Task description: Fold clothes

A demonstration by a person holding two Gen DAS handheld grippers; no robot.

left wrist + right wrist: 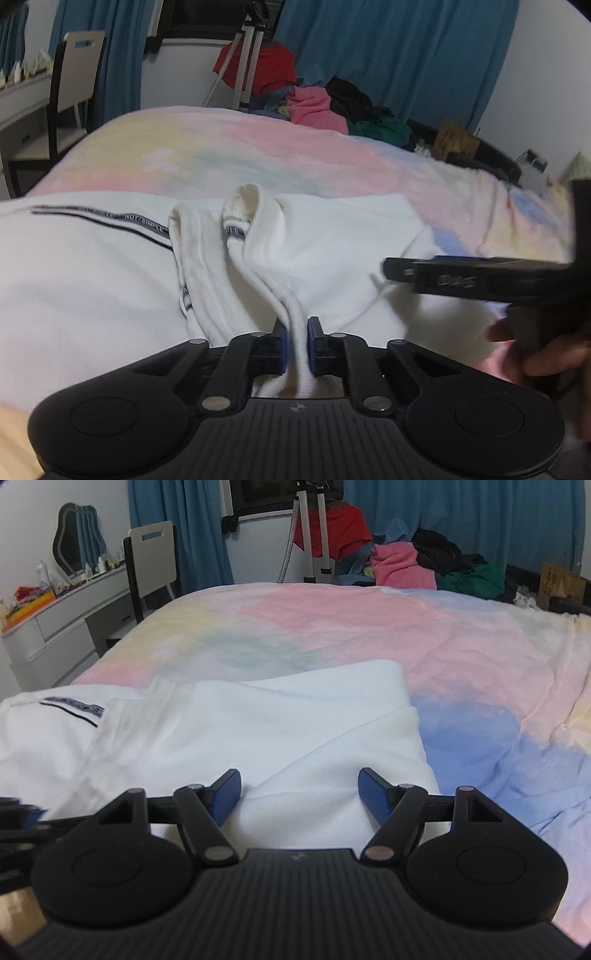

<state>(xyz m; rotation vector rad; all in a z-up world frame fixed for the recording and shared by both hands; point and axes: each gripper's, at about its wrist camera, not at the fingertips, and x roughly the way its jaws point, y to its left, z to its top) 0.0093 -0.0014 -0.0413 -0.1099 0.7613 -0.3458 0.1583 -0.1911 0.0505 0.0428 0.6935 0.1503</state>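
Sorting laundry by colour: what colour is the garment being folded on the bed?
White garment, with a dark lettered stripe; clearest in the left wrist view.

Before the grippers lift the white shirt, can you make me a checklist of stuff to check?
1. Left gripper pinching the white shirt: ok, its blue pads are squeezed on a bunched fold.
2. Right gripper holding cloth: not ok, jaws wide open over the shirt's edge.
3. Shirt flat: not ok, bunched at the collar.
4. Room on the bed to fold: ok, bare sheet beyond the shirt.
5. Clothes pile out of the way: ok, at the far end.
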